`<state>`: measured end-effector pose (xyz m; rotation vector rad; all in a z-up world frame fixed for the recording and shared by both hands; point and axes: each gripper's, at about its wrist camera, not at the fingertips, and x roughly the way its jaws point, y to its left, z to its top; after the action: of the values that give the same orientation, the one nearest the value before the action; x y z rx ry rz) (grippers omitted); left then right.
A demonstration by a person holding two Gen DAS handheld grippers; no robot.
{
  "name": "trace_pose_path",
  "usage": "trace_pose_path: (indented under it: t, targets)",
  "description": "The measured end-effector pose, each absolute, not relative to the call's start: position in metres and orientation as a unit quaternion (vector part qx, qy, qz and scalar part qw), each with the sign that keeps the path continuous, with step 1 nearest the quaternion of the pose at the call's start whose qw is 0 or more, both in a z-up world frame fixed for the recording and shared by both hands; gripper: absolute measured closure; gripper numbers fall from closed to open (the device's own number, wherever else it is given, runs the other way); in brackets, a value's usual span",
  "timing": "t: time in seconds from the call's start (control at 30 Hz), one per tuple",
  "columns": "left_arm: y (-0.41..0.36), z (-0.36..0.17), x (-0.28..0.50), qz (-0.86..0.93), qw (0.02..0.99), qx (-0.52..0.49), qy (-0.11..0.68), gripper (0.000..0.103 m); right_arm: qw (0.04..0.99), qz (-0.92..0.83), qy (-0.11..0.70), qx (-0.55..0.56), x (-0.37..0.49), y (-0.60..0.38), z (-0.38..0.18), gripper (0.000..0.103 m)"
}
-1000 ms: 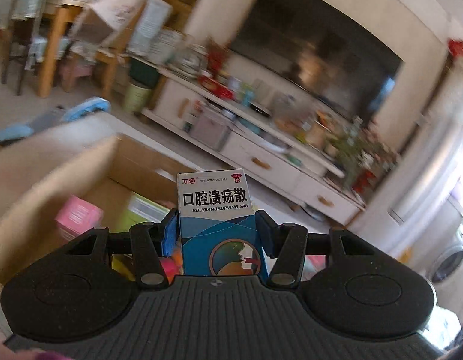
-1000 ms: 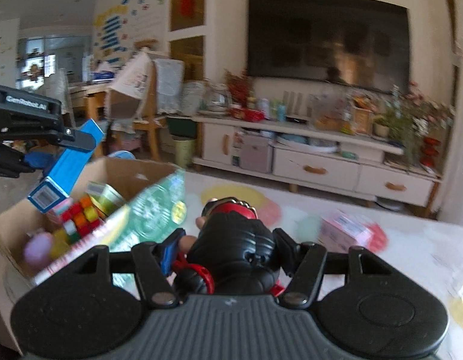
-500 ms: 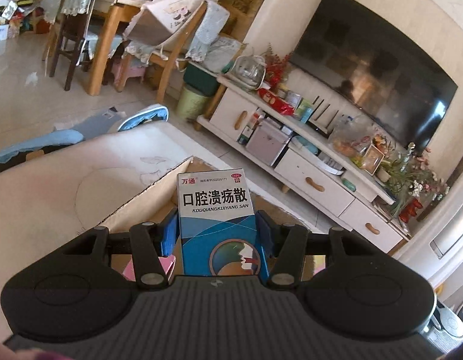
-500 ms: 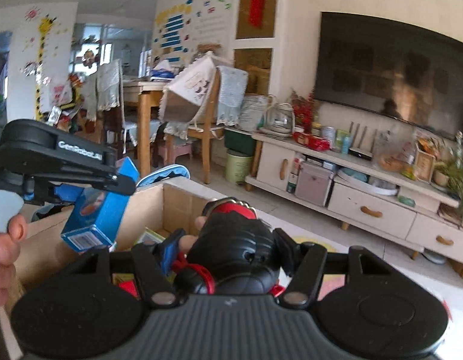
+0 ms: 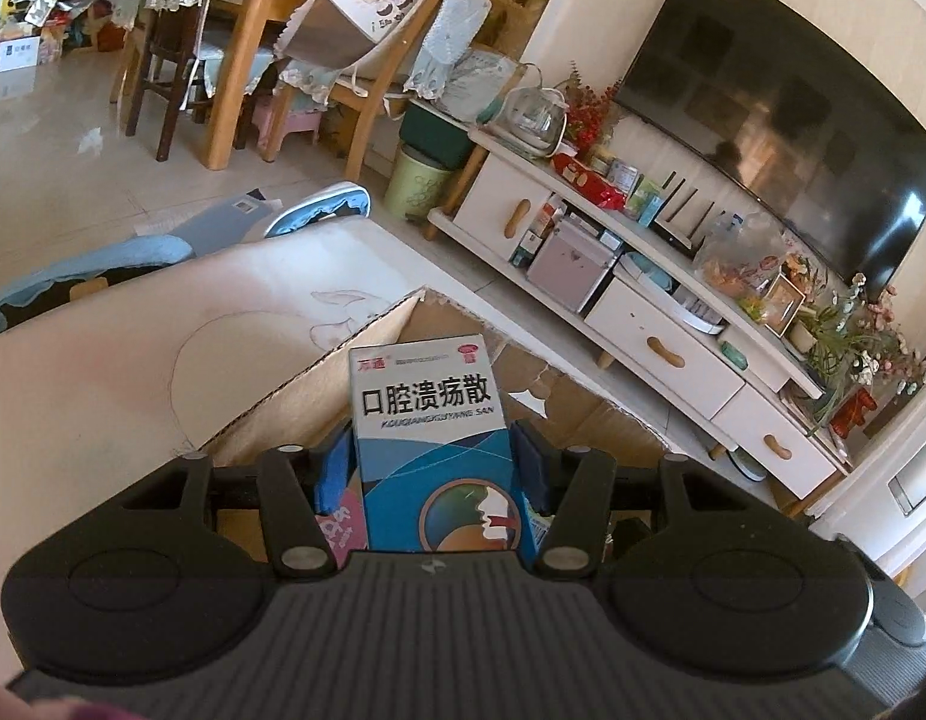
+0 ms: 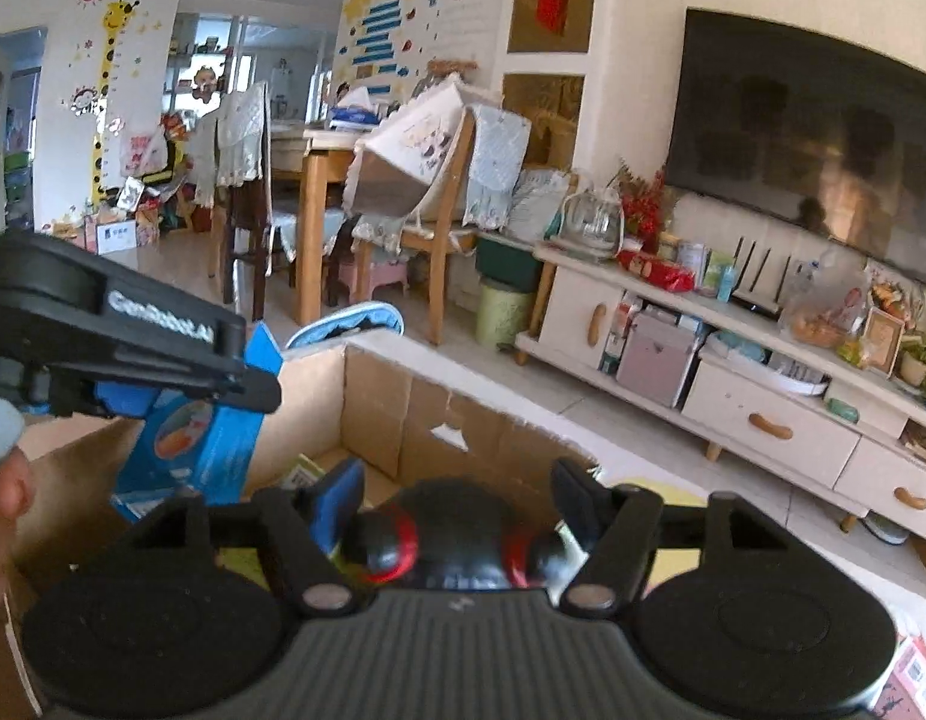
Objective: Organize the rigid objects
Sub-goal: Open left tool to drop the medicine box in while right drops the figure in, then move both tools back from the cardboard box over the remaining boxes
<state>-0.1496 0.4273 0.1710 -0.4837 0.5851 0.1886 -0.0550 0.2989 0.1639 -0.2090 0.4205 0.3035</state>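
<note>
Cardboard box point(image 5: 402, 372): open on the pale surface point(image 5: 102, 360), below both grippers.
Left wrist view: left gripper point(image 5: 432, 462) has its fingers pressed on both sides of the blue medicine box point(image 5: 429, 420), upright above the cardboard box.
Left risk: released this high, it may tumble onto items below.
Right wrist view: right gripper point(image 6: 456, 498) fingers stand apart; the black-and-red toy point(image 6: 456, 534) sits between them, contact unclear.
Right risk: both grippers crowd one opening and could collide.
</note>
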Motion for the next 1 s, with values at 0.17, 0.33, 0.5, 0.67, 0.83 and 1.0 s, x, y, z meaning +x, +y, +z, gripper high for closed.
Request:
trace_pose_path:
  t: [0.17,0.33,0.5,0.67,0.83,1.0]
  targets:
    - [0.423,0.178,-0.156,0.089,0.931,-0.229,0.271,0.014,0.969,0.137,0.181,-0.097,-0.072,0.291,0.177,0.028]
    - [0.419,0.183,-0.16,0.087,0.936,-0.217,0.264,0.005,0.975,0.114,0.167,-0.087,-0.084,0.277,0.184,0.023]
    - [0.418,0.182,-0.161,0.085,0.937,-0.215,0.262,0.002,0.98,0.076,0.167,-0.074,-0.103,0.257,0.178,0.02]
    - [0.413,0.181,-0.159,0.074,0.939,-0.206,0.267,0.0,0.982,0.053,0.175,-0.054,-0.12,0.242,0.172,0.019]
    - [0.411,0.178,-0.157,0.062,0.94,-0.199,0.271,0.0,0.982,0.041,0.178,-0.037,-0.139,0.236,0.166,0.017]
    - [0.407,0.176,-0.154,0.048,0.943,-0.181,0.275,0.0,0.982,0.027,0.185,-0.021,-0.155,0.23,0.159,0.015]
